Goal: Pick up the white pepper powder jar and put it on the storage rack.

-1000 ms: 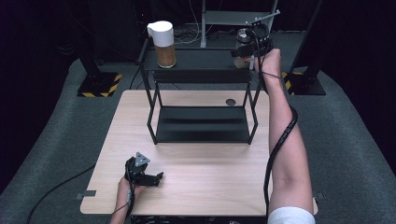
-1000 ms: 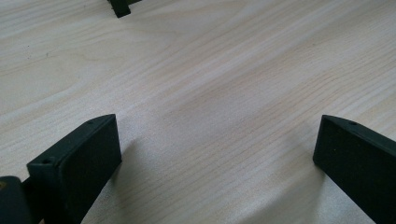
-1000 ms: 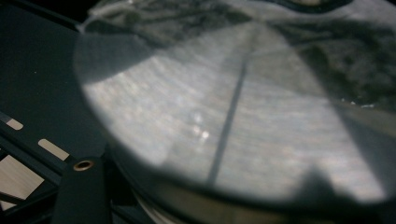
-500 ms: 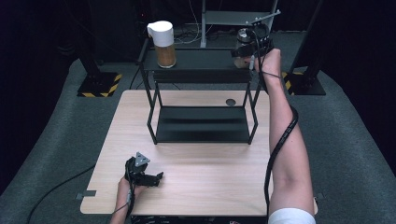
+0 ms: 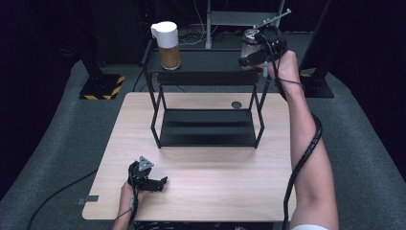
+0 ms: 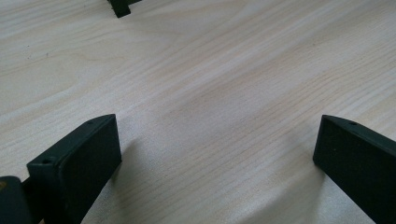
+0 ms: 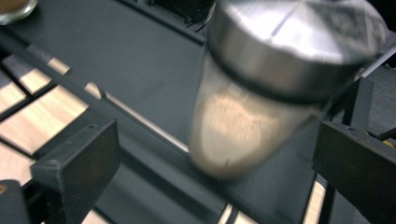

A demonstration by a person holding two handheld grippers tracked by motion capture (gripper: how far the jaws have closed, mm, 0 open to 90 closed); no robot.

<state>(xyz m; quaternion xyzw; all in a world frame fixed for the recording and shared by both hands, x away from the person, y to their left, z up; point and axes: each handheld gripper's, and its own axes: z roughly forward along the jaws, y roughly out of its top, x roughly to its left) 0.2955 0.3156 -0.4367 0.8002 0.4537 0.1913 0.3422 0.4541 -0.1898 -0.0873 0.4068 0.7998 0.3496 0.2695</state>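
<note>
A glass jar with a metal lid [image 5: 249, 40] [image 7: 261, 93], holding pale powder, stands at the right end of the black rack's top shelf [image 5: 210, 61]. My right gripper [image 5: 251, 54] [image 7: 217, 140] is just in front of it. Its jaws have just been opening and now stand wide, with the jar ahead between them and neither pad touching it. My left gripper [image 5: 160, 183] [image 6: 217, 140] rests open on the wooden table [image 5: 215, 191] at the near left, with nothing between its fingers.
A jar with a white lid [image 5: 167, 44] and brown contents stands at the top shelf's left end. The rack's lower shelf [image 5: 206, 128] is bare. A small dark disc [image 5: 236, 104] lies on the table behind the rack. Dark floor surrounds the table.
My right gripper has let go of the metal-lidded jar and drawn back a little toward the near right. The jar stays on the shelf. The left hand has not moved.
</note>
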